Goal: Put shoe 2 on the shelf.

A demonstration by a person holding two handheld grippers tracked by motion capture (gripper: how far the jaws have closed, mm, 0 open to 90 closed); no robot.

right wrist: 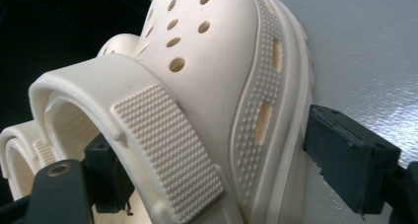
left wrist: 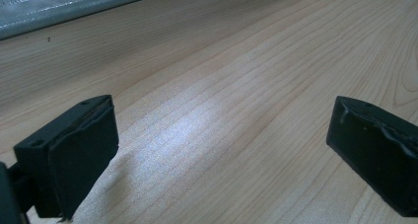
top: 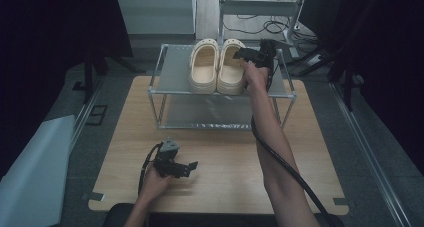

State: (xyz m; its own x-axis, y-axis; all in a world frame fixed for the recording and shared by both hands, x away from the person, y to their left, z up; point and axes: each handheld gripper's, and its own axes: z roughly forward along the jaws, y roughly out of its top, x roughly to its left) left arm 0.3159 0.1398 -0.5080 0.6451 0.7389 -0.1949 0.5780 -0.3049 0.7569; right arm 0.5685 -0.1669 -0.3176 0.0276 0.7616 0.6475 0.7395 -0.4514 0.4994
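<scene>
I see the right clog (right wrist: 217, 86) on the rack's (top: 170, 89) top shelf, touching its twin (top: 203, 67). My right gripper (top: 246, 55) straddles its side wall, jaws apart, seemingly not pressing. Well before the rack, my left gripper (left wrist: 222, 150) rests wide open, empty.

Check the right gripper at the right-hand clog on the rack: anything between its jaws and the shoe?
Nothing visible. The right gripper straddles the side wall of the right-hand cream clog on the rack's top shelf: one jaw inside the shoe, one outside, a small gap at the outer pad. The left-hand clog sits alongside, beyond the inner jaw.
</scene>
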